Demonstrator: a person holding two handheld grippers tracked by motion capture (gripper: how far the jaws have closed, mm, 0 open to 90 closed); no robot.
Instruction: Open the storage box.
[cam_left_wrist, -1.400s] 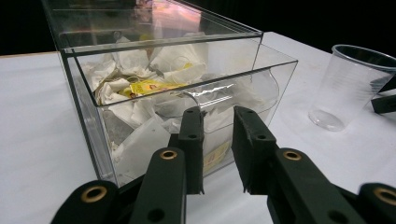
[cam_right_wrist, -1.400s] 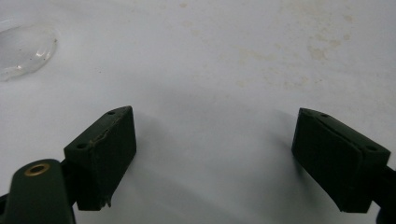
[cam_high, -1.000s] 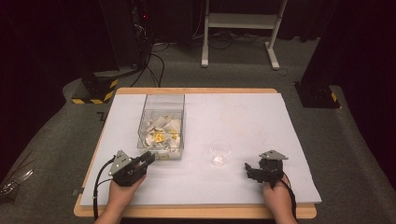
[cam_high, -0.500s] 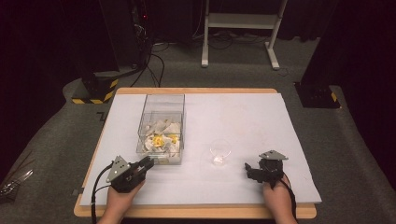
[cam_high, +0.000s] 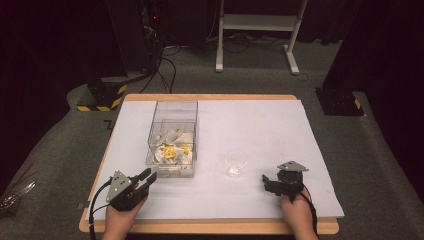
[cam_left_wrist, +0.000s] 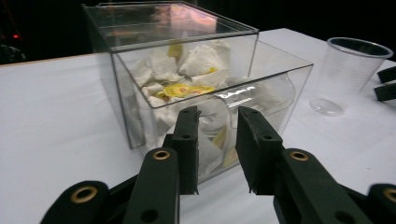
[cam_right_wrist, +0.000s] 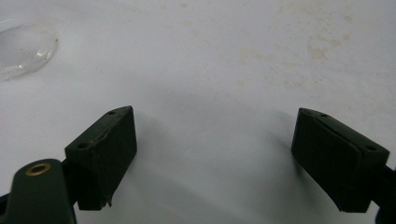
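Note:
A clear plastic box (cam_high: 175, 104) stands left of the table's middle and holds several white and yellow wrapped packets (cam_high: 170, 150). My left gripper (cam_high: 148, 176) is near the front edge and points at the box's near corner without touching it. Its jaws have just been opening. In the left gripper view my left gripper (cam_left_wrist: 217, 112) has a narrow gap with nothing in it, and the box (cam_left_wrist: 261, 88) and packets (cam_left_wrist: 187, 88) lie close ahead. A clear empty cup (cam_high: 235, 162) stands to the right. My right gripper (cam_high: 265, 183) rests beside it, wide open (cam_right_wrist: 212, 126) over bare white surface.
White paper (cam_high: 260, 125) covers the wooden table. The cup (cam_left_wrist: 348, 74) is to the right of the box in the left gripper view; its base (cam_right_wrist: 23, 49) is at the upper left of the right gripper view. Beyond the table are dark floor, cables and a white stand (cam_high: 255, 30).
My left gripper has drawn back from the box, moving left and toward the table's front edge. The right gripper, box and cup have stayed put.

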